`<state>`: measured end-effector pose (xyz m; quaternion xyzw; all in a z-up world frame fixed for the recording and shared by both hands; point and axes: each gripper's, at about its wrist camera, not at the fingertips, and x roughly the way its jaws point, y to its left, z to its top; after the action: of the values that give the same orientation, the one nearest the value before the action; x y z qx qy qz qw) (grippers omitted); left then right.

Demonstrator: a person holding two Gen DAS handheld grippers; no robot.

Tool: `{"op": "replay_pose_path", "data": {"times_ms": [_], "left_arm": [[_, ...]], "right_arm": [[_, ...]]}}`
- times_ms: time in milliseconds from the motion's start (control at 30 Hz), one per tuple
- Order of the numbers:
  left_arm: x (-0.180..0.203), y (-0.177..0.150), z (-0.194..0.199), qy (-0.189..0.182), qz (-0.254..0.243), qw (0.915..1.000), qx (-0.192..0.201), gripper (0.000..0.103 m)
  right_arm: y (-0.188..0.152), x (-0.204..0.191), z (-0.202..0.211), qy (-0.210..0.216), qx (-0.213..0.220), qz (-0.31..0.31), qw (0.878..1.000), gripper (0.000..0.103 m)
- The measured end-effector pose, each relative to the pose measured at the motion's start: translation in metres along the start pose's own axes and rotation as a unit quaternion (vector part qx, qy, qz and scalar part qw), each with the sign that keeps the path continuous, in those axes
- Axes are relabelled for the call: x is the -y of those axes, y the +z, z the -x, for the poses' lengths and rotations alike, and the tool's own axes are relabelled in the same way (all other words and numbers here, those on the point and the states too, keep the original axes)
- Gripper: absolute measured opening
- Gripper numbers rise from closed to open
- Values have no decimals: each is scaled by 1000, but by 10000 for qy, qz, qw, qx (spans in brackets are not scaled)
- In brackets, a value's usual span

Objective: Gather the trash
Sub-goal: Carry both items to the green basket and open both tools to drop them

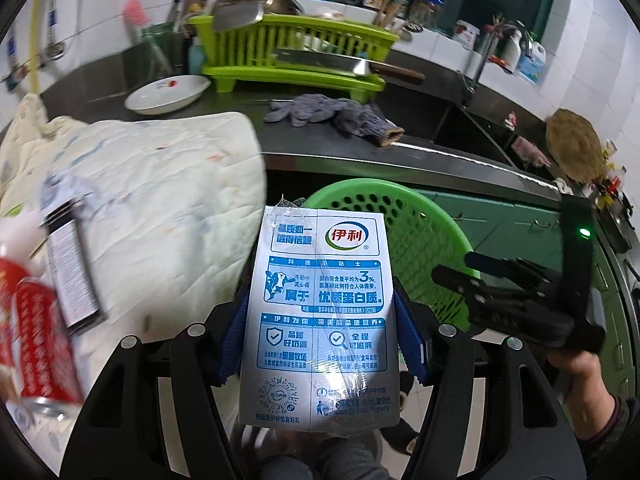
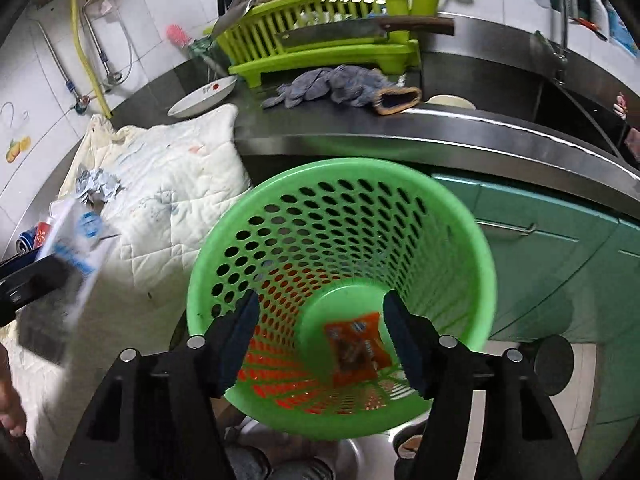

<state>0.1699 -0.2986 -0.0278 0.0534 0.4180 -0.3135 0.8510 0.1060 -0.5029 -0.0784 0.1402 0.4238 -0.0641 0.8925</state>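
A dark steel counter (image 2: 360, 128) is seen along a white-tiled kitchen wall, with green cabinet doors (image 2: 540, 248) below it. On its far side a lime dish rack (image 2: 320, 28) stands with a cleaver (image 2: 340, 34) laid across it; nearer lie a white plate (image 2: 202, 96) and grey gloves (image 2: 332, 86). A quilted cream cloth (image 2: 168, 196) covers the left end of the counter.

In the left wrist view, a flattened milk carton (image 1: 320, 312) is grasped between the blue pads of the left gripper (image 1: 320, 332), just near of the green perforated basket (image 1: 400, 232), whose inside is hidden behind the carton. On the cloth at the left a red can (image 1: 36, 332) and a dark box (image 1: 72, 276) appear blurred. The right gripper (image 1: 516, 292) is seen at the right from outside, held in a hand (image 1: 572, 364).

Only the right wrist view looks down into the basket (image 2: 472, 240), where an orange wrapper (image 2: 356, 344) lies on the bottom. The right gripper (image 2: 320, 340) is released above it, nothing between its fingers. Crumpled foil (image 2: 96, 186) rests on the cloth, and the carton (image 2: 80, 248) is blurred at the left edge.

The sink (image 2: 520, 100) at the far right is largely cut off.
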Motion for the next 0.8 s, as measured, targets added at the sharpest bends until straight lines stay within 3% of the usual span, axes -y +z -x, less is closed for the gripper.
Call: {"op": "replay_pose_path", "data": {"times_ms": [367, 433, 467, 567, 800], "left_arm": [[34, 22, -64, -324, 76, 9991, -244, 64], [38, 23, -72, -378, 120, 9987, -313, 68], [38, 24, -75, -381, 130, 9987, -315, 76], [41, 25, -77, -413, 124, 9988, -251, 81], [35, 18, -57, -362, 54, 9992, -129, 81]], "right_arm": [[-4, 44, 22, -221, 141, -305, 9992, 67], [-5, 46, 26, -239, 192, -294, 9991, 67], [-5, 46, 28, -250, 224, -281, 9990, 67], [-6, 44, 34, -297, 305, -215, 9989, 69], [-9, 28, 42, -191, 362, -58, 9991, 69]]}}
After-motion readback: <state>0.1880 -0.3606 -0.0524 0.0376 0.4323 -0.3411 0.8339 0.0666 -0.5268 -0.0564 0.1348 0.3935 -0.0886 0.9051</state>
